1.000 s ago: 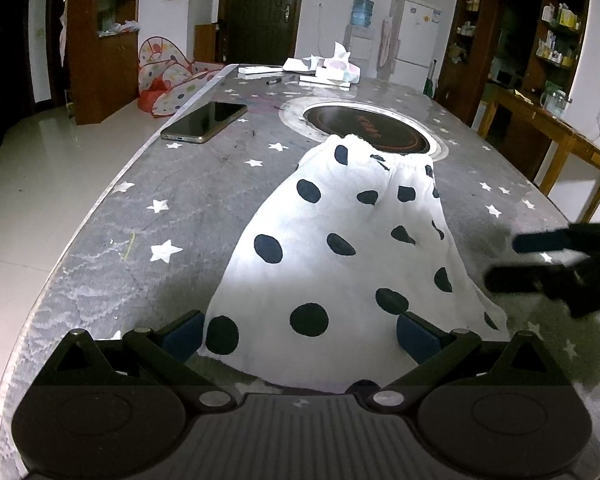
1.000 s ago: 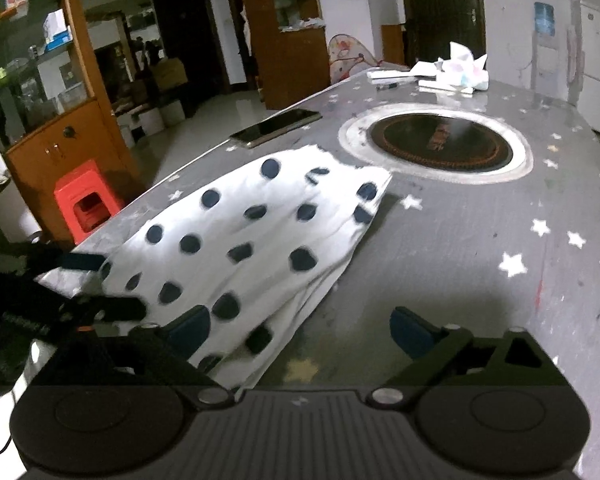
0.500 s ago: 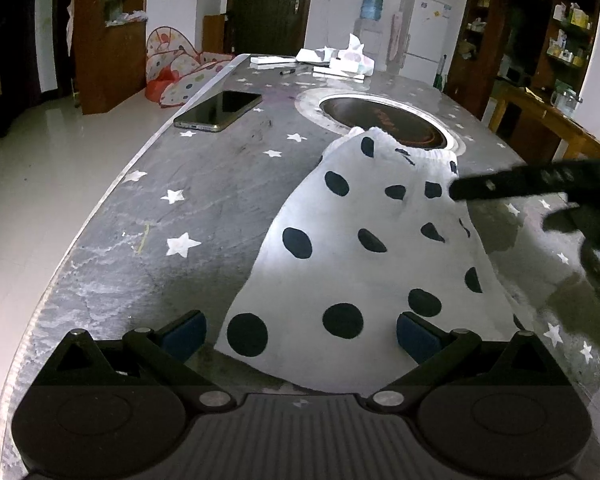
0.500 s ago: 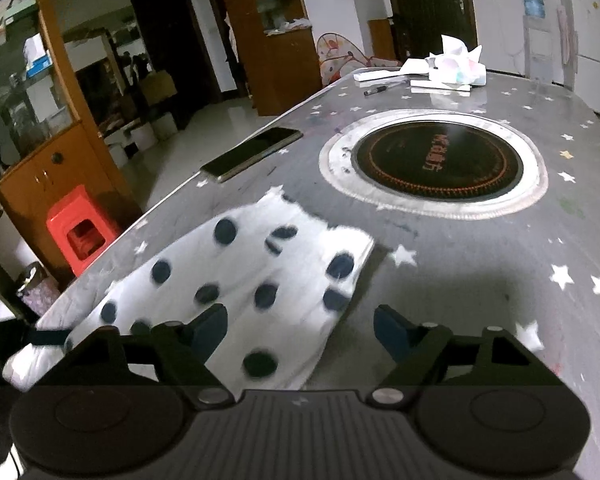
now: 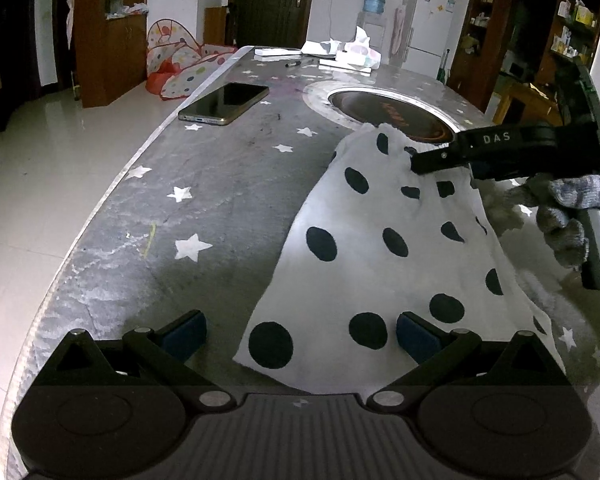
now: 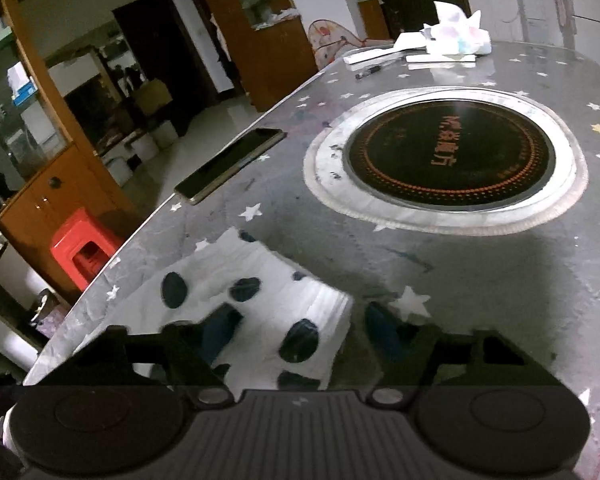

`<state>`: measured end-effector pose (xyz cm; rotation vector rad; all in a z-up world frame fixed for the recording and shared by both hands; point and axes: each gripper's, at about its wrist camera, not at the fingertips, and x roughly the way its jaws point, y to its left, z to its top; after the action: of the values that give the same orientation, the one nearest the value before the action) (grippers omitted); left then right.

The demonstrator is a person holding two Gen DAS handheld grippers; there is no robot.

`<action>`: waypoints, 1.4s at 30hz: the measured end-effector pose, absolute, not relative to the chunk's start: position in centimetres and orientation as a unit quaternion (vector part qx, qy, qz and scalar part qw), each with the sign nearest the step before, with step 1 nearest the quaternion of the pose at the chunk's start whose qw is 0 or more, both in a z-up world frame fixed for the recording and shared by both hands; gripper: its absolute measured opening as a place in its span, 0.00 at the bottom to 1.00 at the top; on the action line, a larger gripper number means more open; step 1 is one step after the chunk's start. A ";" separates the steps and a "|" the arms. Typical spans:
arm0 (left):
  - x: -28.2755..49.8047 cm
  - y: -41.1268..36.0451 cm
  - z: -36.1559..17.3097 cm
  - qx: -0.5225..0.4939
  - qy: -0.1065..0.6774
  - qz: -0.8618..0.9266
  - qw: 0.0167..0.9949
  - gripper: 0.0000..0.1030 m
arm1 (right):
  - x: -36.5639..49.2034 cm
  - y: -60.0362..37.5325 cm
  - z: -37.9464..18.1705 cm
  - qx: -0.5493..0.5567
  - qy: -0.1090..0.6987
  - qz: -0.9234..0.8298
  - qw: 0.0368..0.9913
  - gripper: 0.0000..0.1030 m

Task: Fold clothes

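Note:
A white garment with black dots [image 5: 384, 240] lies flat on the grey star-patterned table [image 5: 220, 184]. My left gripper [image 5: 300, 330] is open at its near hem, the right pad over the cloth, the left pad over bare table. My right gripper [image 6: 300, 330] is open over the garment's far waistband end [image 6: 268, 292]; it shows in the left wrist view [image 5: 420, 162] as a black arm reaching in from the right, held by a gloved hand [image 5: 564, 216].
A round induction hob [image 6: 448, 156] is set in the table beyond the garment. A phone [image 5: 224, 103] lies near the left edge. Papers and tissues [image 5: 340, 54] sit at the far end. A red stool [image 6: 84, 248] stands on the floor left of the table.
My right gripper has moved forward along the garment from its near side to the waistband end by the hob. My left gripper has shifted a little left at the hem.

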<state>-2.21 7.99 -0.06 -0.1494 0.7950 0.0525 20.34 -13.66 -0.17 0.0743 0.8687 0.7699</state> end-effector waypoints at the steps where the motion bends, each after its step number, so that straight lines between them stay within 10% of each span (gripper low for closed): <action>1: -2.2 8.0 0.0 -0.072 0.387 0.027 0.919 1.00 | 20.3 -13.6 -0.2 0.038 0.413 0.364 0.834 0.50; 13: -1.7 8.2 0.0 -0.065 0.384 0.040 0.920 1.00 | 18.4 -16.9 1.1 0.044 0.409 0.346 0.843 0.28; 42: 1.8 0.1 0.0 0.042 0.376 -0.067 0.923 1.00 | 0.7 -34.6 1.7 0.144 0.412 0.207 0.876 0.31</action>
<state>1.84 0.08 0.04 0.0868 0.7715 -0.1373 0.73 -34.62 1.75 0.3002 0.8597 0.4321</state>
